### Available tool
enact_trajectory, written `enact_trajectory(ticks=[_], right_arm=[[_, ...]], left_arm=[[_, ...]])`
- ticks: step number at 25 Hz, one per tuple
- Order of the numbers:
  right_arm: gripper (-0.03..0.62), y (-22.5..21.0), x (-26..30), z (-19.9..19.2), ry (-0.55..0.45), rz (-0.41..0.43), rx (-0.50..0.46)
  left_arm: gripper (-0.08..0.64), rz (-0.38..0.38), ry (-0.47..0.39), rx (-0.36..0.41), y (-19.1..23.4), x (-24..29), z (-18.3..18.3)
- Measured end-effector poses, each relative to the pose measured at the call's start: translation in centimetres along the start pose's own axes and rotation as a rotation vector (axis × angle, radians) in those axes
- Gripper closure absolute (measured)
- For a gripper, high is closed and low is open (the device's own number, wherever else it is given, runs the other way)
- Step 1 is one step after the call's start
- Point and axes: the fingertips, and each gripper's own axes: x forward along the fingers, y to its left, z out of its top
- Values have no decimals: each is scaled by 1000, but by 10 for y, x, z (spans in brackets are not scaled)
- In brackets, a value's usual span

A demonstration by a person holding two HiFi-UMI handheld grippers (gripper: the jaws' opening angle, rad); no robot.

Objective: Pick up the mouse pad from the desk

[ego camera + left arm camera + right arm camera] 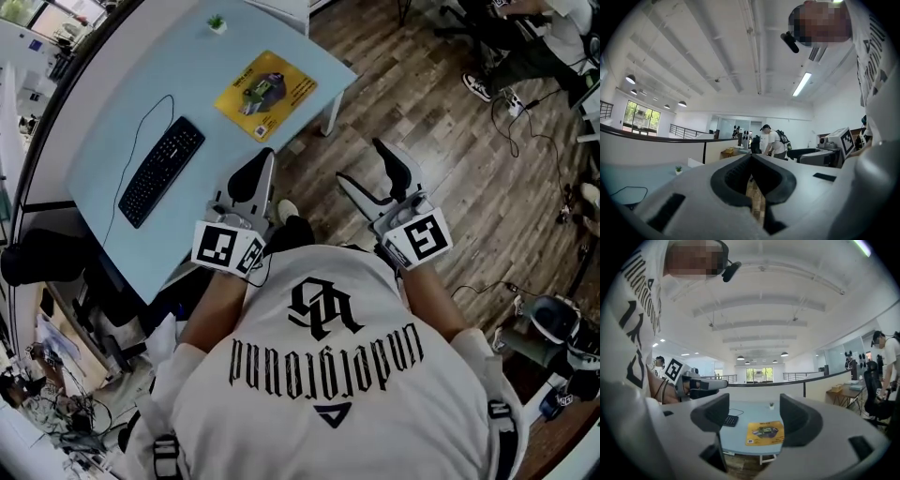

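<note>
Bare desk [197, 70] is lying open all round the mouse pad [265, 94]; the keyboard [161, 171] is sitting well apart, the small potted plant [217, 22] is standing beyond the pad, and open wooden floor [422, 141] is fronting the desk's corner.

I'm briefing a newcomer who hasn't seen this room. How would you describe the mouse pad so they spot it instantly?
Find the pale blue desk. Toward its corner, apart from the black keyboard and the small potted plant, lies the mouse pad. It is the only flat yellow rectangle.
</note>
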Motion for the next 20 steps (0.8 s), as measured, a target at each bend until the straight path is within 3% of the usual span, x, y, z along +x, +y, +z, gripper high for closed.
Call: enact_trajectory(ticks=[11,15,20], right_arm=[[268,33,146,1,57,66,-46],[269,33,170,1,75,67,-69],[270,29,195,-3,81,78,-2]], left_arm=[[554,29,-29,-31,129,-16,9],[554,41,-38,-34,155,-20,12],[554,69,-42,-44,177,-28,13]])
